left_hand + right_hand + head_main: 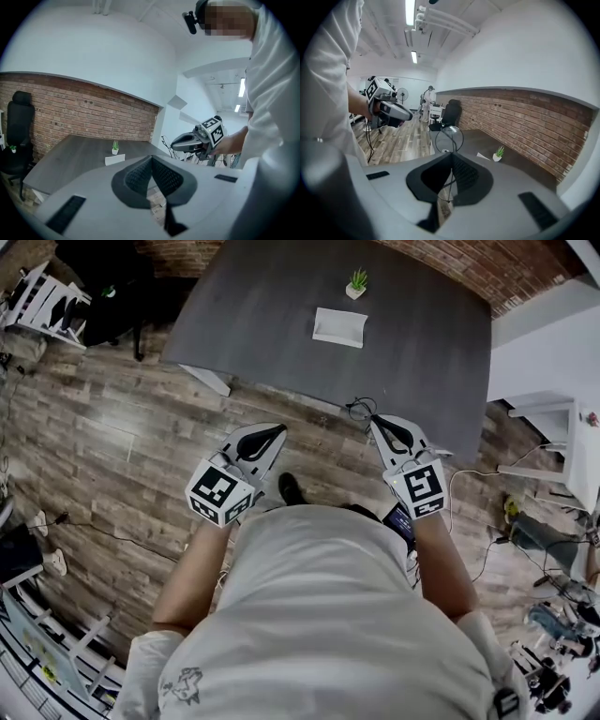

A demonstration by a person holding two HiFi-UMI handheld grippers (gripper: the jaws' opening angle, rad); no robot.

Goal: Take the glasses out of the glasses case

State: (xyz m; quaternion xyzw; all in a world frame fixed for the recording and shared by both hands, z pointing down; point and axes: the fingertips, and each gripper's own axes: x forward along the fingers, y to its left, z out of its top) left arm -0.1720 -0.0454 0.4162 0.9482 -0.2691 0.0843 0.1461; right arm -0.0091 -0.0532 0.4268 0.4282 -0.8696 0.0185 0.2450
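Both forearms reach fwd from the torso, left forearm (192, 573) and right forearm (441, 563) well apart, each gripper pointing ahead and slightly down. Left gripper (278, 432) has its jaws together w/ nothing btw them. Right gripper (377, 420) has its jaws closed, apparently pinching the thin wire of the glasses (449, 138).

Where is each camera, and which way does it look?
Head view: on the person's head, looking steeply down at the grey table, glasses case, potted plant; shows white shirt, left gripper, right gripper.
Left gripper view: rides the left gripper, faces the table and brick wall; shows its shut jaws and the right gripper.
Right gripper view: rides the right gripper, faces along the table; shows its jaws shut on the glasses, plus the left gripper.
Both gripper views share the potted plant and glasses case.
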